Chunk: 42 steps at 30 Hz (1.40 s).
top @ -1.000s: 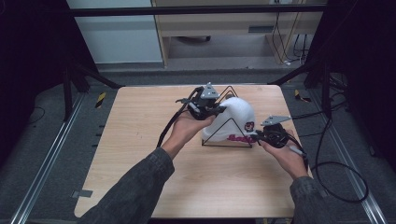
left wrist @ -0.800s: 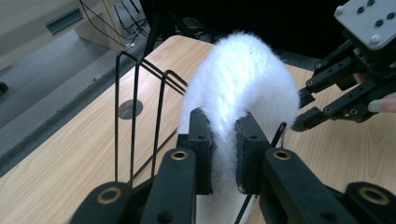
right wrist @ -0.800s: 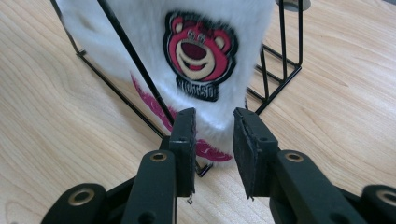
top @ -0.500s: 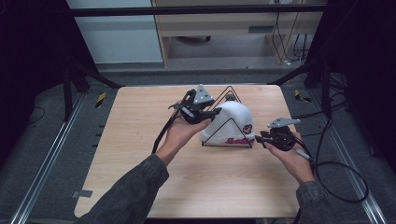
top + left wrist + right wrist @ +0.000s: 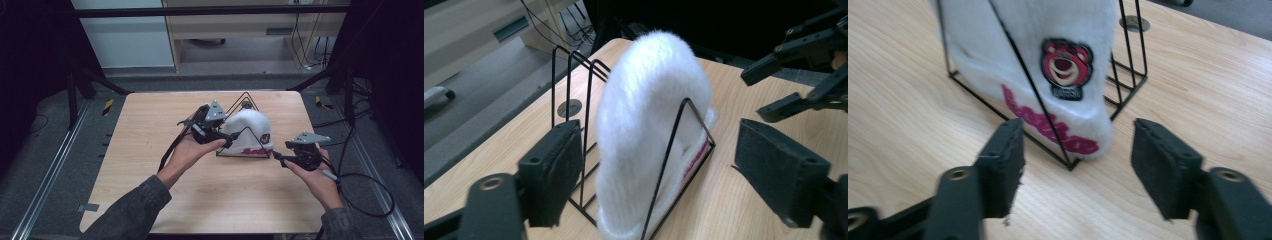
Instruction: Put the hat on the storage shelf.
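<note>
Hat [image 5: 247, 131], white and fuzzy, sat upright inside a black wire rack [image 5: 244, 102] near the middle of the table [image 5: 150, 125], toward its far side. Its cuff carried pink lettering and a round bear patch [image 5: 1066, 68], seen close in the right gripper view, and one slanted wire of the rack crossed in front of the cuff. The left gripper [image 5: 212, 132] sat at the hat's left side, its jaws spread wide with the hat and the rack's front wire between them in the left gripper view, neither pad touching. The right gripper [image 5: 280, 159] hovered just off the rack's right corner, low over the table, its jaws also wide apart and holding nothing.
</note>
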{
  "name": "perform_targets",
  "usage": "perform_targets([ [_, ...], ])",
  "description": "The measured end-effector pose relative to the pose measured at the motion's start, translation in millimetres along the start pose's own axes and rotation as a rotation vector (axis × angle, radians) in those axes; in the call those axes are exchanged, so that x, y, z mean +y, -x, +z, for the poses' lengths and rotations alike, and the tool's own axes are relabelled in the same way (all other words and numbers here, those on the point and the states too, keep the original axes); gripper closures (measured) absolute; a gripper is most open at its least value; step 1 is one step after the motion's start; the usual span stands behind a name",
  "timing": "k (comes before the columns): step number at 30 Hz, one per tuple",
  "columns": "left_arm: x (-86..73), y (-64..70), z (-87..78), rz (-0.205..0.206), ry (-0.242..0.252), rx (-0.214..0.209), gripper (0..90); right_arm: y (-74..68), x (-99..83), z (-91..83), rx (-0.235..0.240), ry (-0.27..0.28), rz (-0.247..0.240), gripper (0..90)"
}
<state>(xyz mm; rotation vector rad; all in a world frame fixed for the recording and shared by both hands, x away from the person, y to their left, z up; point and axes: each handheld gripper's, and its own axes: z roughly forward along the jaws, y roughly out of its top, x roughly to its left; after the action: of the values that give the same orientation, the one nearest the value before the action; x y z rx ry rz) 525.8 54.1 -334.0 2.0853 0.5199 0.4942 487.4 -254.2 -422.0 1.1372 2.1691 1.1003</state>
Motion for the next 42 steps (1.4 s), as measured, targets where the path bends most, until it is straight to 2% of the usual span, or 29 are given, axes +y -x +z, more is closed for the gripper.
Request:
perform_targets([
  [4, -3.7, 4.7, -6.2, -0.027, 0.011, 0.007, 10.5, -10.3, 2.4, -7.9, -0.008, 0.01, -0.015, 22.7],
  [9, -10.7, 11.0, -13.1, -0.012, -0.008, -0.01, 8.0, -21.7, 5.1, -18.2, -0.032, 0.056, -0.034, 16.3],
  [10, -11.7, 12.1, -14.5, -0.001, -0.016, -0.011, 8.0, -23.7, 5.5, -19.7, -0.034, 0.06, -0.037, 15.6],
  [20, -28.2, 22.2, -29.9, 0.005, -0.019, -0.026, 5.8, -38.6, 7.1, -31.3, -0.053, 0.108, -0.074, 11.7],
  [27, -38.7, 23.9, -47.4, -0.002, -0.001, -0.031, 5.4, -48.5, 11.6, -35.0, -0.038, 0.147, -0.092, 11.0],
  [30, -44.9, 23.4, -54.6, 0.001, -0.016, -0.007, 5.1, -53.4, 15.4, -36.9, -0.039, 0.159, -0.105, 10.4],
  [32, -51.5, 23.1, -58.5, -0.03, -0.004, -0.005, 5.4, -56.5, 17.9, -39.2, -0.037, 0.174, -0.11, 9.3],
  [34, -58.5, 23.3, -62.9, -0.038, -0.007, -0.004, 5.2, -59.2, 20.4, -40.8, -0.035, 0.185, -0.112, 8.5],
  [39, -76.3, 25.7, -74.7, -0.04, -0.029, 0.015, 5.1, -69.3, 25.8, -41.7, -0.023, 0.194, -0.136, 6.3],
  [42, -87.4, 26.7, -81.2, -0.013, -0.04, 0.047, 4.2, -76.6, 28.5, -39.4, -0.009, 0.188, -0.161, 5.6],
])
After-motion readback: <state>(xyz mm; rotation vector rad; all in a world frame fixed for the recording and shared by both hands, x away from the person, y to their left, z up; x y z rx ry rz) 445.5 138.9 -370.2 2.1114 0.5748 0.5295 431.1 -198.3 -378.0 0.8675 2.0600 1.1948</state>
